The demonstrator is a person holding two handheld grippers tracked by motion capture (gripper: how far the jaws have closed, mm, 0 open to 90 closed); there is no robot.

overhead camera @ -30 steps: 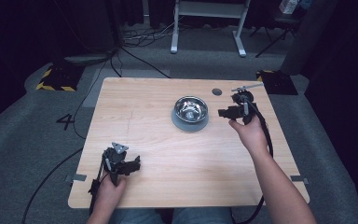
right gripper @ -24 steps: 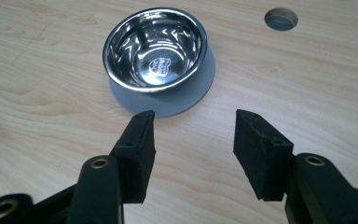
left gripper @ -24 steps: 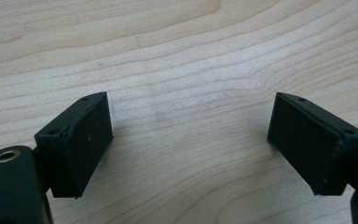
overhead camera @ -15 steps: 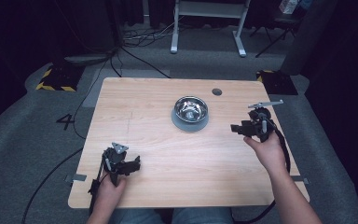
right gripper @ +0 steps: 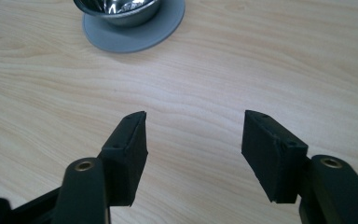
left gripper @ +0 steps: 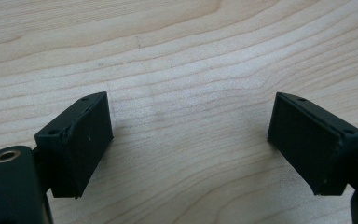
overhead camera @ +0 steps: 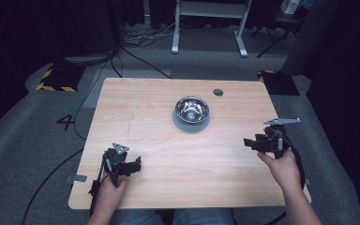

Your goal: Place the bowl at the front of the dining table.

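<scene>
Bowl (overhead camera: pixel 192 109), steel and shiny, sits on its grey round mat (overhead camera: pixel 191 124) just above the centre of the high view, on the far half of the desk (overhead camera: pixel 145 117). In my right gripper view it sits at the upper left, its far rim cut off by the frame's top edge.

My right gripper (overhead camera: pixel 248 142) hangs at the right of the high view, near the desk's edge and well apart from the bowl. Its jaws have just been opening and stand released, with only bare wood between them. My left gripper (overhead camera: pixel 138 163) rests at the lower left, jaws also wide and empty, pointing at the wood.

Risks, as I judge them: the bowl is smooth and curved, so a pinch on its rim could slip or tip it off the mat. The mat may slide with it if I push sideways. My right cable trails off the desk's edge and could snag.

Whether anything lies in the bowl I cannot tell; reflections muddle its inside. A dark round spot (overhead camera: pixel 218 92) near the desk's far edge is too small to name.
</scene>
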